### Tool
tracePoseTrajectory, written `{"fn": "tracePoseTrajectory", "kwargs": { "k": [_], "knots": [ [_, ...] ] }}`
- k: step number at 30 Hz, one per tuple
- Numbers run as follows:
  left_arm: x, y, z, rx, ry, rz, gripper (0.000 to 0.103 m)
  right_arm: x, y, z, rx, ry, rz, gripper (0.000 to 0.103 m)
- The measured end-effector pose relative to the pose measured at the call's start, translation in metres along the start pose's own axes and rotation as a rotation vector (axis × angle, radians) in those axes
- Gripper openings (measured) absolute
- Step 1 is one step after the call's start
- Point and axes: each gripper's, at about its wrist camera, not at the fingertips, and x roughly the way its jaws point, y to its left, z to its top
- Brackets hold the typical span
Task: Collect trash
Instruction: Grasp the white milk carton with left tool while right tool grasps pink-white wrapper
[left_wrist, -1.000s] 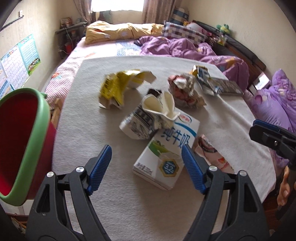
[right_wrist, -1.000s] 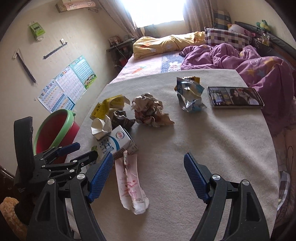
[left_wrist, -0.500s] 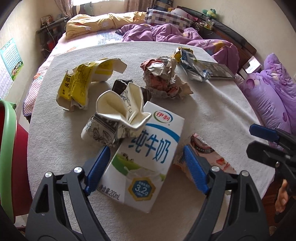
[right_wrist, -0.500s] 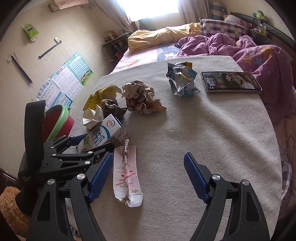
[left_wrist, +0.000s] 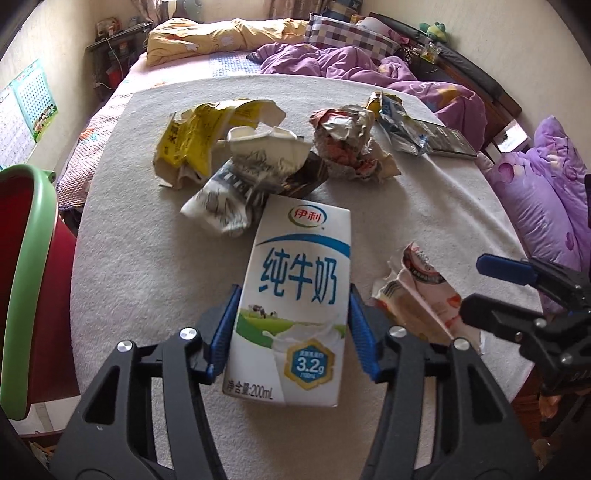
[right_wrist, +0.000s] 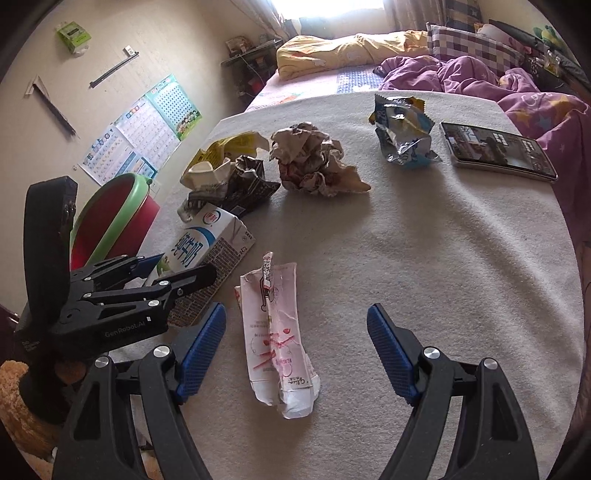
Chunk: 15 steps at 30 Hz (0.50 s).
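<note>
A white and blue milk carton (left_wrist: 295, 295) lies on the cream-covered table (left_wrist: 147, 277). My left gripper (left_wrist: 294, 291) is closing on it, both blue pads against its sides. In the right wrist view the same carton (right_wrist: 207, 243) shows at the left, with the left gripper (right_wrist: 177, 269) on it. My right gripper (right_wrist: 295, 314) stands open above a flattened pink and white wrapper (right_wrist: 277, 332), which lies between its fingers untouched. Behind lie a squashed grey carton (left_wrist: 240, 177), a yellow wrapper (left_wrist: 199, 129), a crumpled paper ball (left_wrist: 347, 144) and a blue snack bag (right_wrist: 402, 133).
A red bin with a green rim (left_wrist: 33, 258) stands off the table's left edge. A phone (right_wrist: 498, 151) lies at the table's far right. A bed with a purple quilt (left_wrist: 351, 62) is behind the table. The right gripper (left_wrist: 480, 284) shows at the right.
The left gripper came down over the milk carton and its jaws closed in from wide open onto the carton's sides. The right gripper tipped down slightly over the pink wrapper, still open.
</note>
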Motion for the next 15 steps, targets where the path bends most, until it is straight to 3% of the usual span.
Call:
{"fn": "tracePoseTrajectory", "kwargs": {
  "k": [6,9,15],
  "knots": [
    [-0.003,0.005,-0.005,-0.031,0.0,0.007,0.054,0.018,0.0,-0.004,-0.002,0.059,-0.003,0.076],
    [-0.001,0.007,-0.006,-0.031,0.004,0.017,0.059,0.019,0.001,-0.005,-0.012,0.06,-0.019,0.076],
    [0.007,0.004,-0.007,-0.023,0.02,0.039,0.06,0.029,0.007,-0.009,-0.035,0.085,-0.032,0.059]
  ]
}}
